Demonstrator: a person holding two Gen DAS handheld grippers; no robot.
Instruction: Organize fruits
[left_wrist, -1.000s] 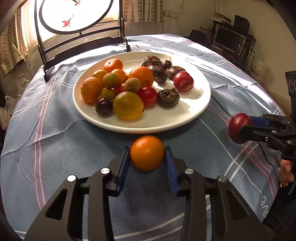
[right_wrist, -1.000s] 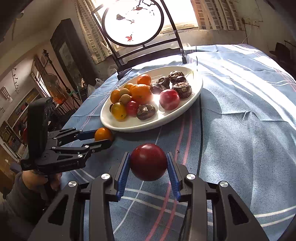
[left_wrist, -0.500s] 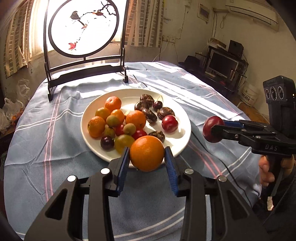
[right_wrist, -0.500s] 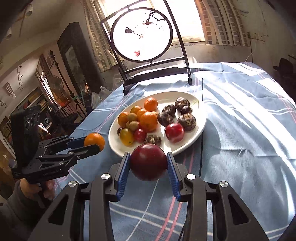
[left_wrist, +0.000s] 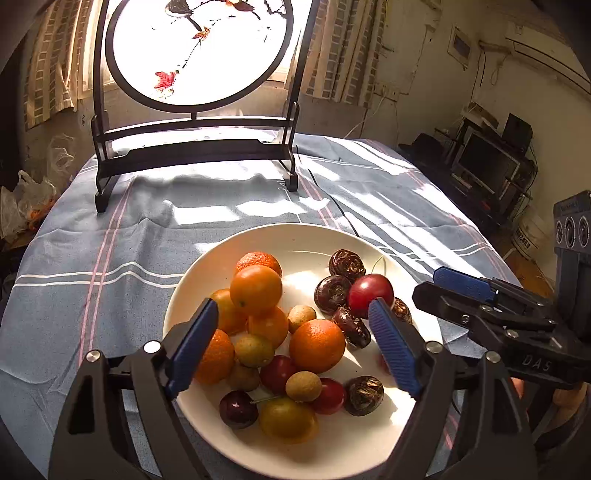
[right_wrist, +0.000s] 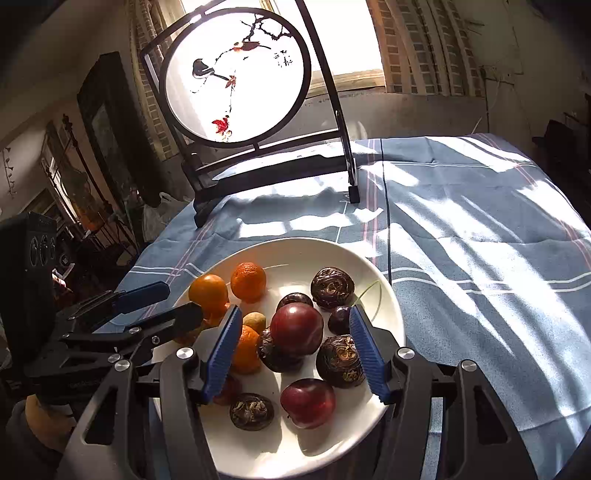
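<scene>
A white plate (left_wrist: 280, 240) holds oranges, small green-yellow fruits, red plums, cherries and dark brown wrinkled fruits. My left gripper (left_wrist: 295, 347) is open above the plate's left half; an orange (left_wrist: 255, 290) lies on top of the orange pile just beyond the fingers. My right gripper (right_wrist: 295, 349) is open above the plate (right_wrist: 384, 291); a dark red plum (right_wrist: 296, 329) rests on the brown fruits between its fingers, not gripped. The right gripper also shows in the left wrist view (left_wrist: 417, 291), and the left gripper in the right wrist view (right_wrist: 181, 301).
The plate sits on a round table with a blue striped cloth (left_wrist: 92, 258). A round painted screen on a black stand (left_wrist: 195, 147) stands at the table's far edge. A thin black cable (right_wrist: 386, 221) runs across the cloth behind the plate.
Both grippers moved over the plate and opened. The orange left the left gripper onto the orange pile; the plum left the right gripper onto the brown fruits.
</scene>
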